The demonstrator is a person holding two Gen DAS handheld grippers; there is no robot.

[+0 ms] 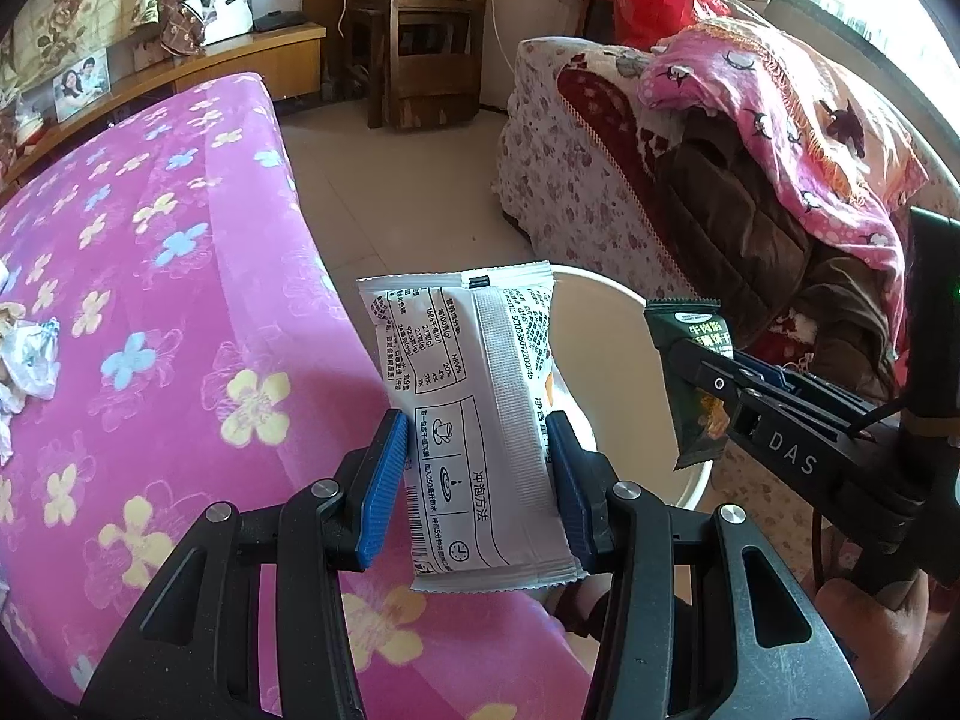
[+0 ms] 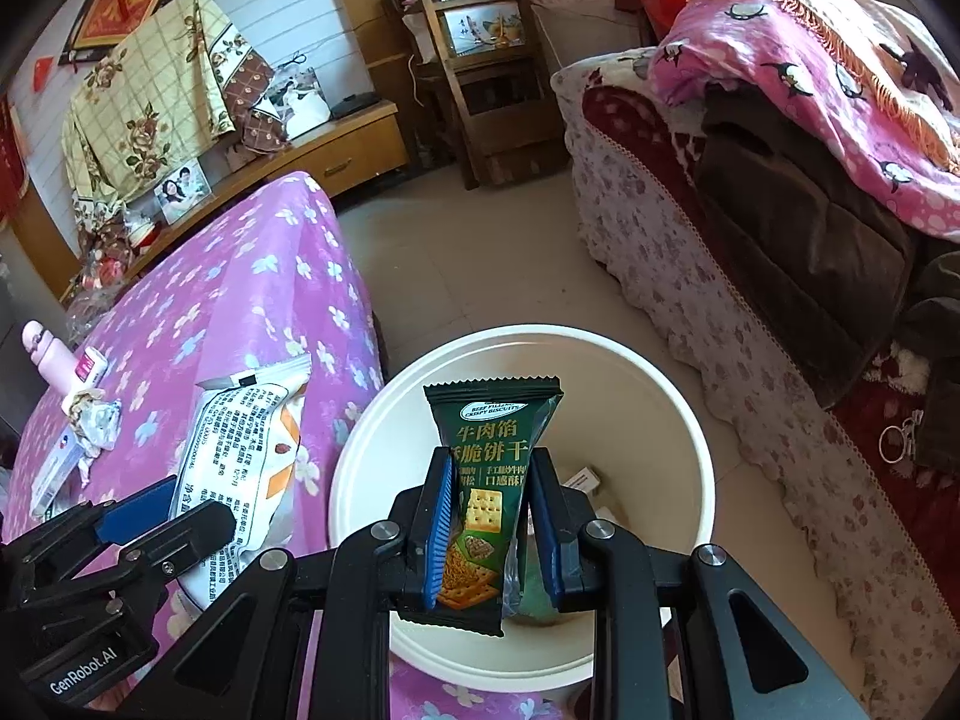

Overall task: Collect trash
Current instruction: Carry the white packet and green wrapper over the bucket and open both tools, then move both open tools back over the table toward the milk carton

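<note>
Pale tiled floor (image 1: 414,192), dark wooden chair (image 2: 480,78) by the wall, low wooden cabinet (image 2: 354,156), floral-covered sofa (image 1: 576,180) under bright window (image 1: 888,6), daylight.

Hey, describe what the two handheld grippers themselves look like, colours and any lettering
Both are black plastic frames with silver screws and blue ribbed finger pads. The right gripper carries white "DAS" lettering on its side, and the left gripper reads "GenRobot.AI". A thin dark cable runs along the right one.

A wooden chair (image 2: 480,66) stands beyond the sofa (image 2: 690,228); a pink blanket (image 2: 840,90) drapes over the sofa.
</note>
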